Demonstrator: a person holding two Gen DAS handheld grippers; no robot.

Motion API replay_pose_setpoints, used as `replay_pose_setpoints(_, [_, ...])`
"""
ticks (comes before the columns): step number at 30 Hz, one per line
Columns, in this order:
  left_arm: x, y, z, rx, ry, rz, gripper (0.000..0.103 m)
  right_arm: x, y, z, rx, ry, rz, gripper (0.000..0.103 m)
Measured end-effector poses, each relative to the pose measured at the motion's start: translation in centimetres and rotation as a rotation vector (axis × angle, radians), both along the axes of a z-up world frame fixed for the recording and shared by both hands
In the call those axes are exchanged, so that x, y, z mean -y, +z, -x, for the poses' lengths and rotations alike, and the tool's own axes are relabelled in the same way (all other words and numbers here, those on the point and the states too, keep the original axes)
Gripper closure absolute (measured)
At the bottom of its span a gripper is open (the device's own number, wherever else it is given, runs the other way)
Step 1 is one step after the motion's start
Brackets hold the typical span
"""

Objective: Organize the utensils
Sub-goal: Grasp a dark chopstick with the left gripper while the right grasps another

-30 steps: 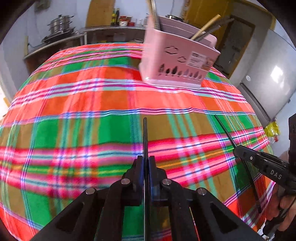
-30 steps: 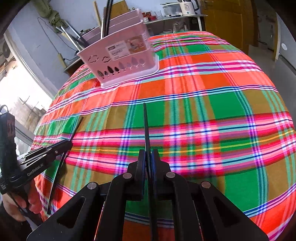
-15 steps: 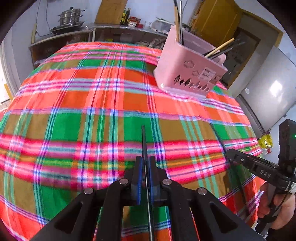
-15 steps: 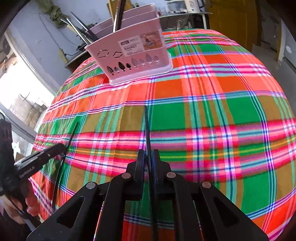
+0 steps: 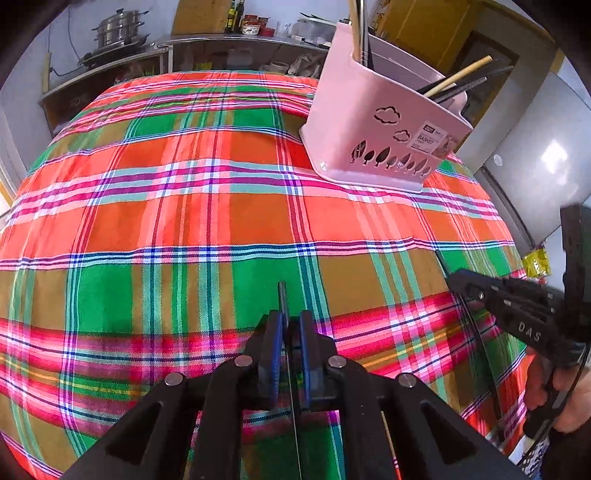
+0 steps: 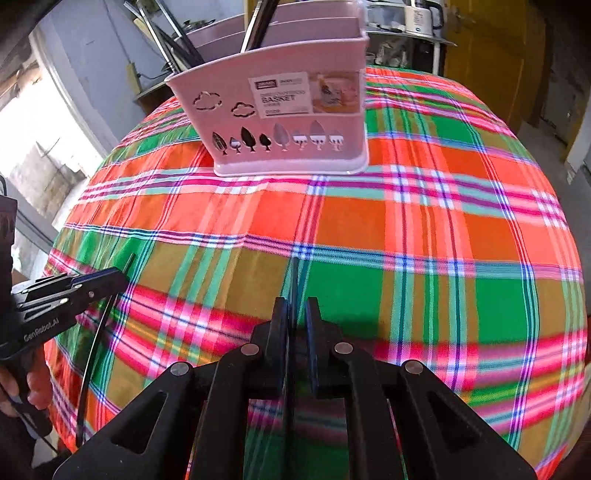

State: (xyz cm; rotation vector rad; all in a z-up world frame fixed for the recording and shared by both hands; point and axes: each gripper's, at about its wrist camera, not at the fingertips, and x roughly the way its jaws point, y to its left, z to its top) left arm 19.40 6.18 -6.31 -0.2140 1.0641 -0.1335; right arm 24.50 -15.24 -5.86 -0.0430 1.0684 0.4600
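Home kitchen: steamer pot (image 5: 119,31), sauce bottles (image 5: 235,20), kettle (image 6: 421,16).

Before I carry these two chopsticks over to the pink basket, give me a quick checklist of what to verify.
1. Left gripper shut on left chopstick: ok.
2. Right gripper shut on right chopstick: ok.
3. Pink basket upright on the tablecloth: ok.
4. Nothing lying on the cloth between both grippers and the basket: ok.
5. Free room in the basket's compartments: cannot tell.
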Motion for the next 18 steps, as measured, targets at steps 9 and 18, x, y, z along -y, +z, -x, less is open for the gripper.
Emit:
replay_pose_setpoints(9, [0.4,0.0,-0.2,-0.033,-0.036,-0.031,0.094,-1.6,0.1,-0.6,-0.042,0.080,0.052,0.094])
replay_pose_setpoints(18, [0.5,0.1,0.8,-0.069,-0.025,-0.022,0.089,-1.2,0.2,0.1,-0.105,0.109,0.068,0.094])
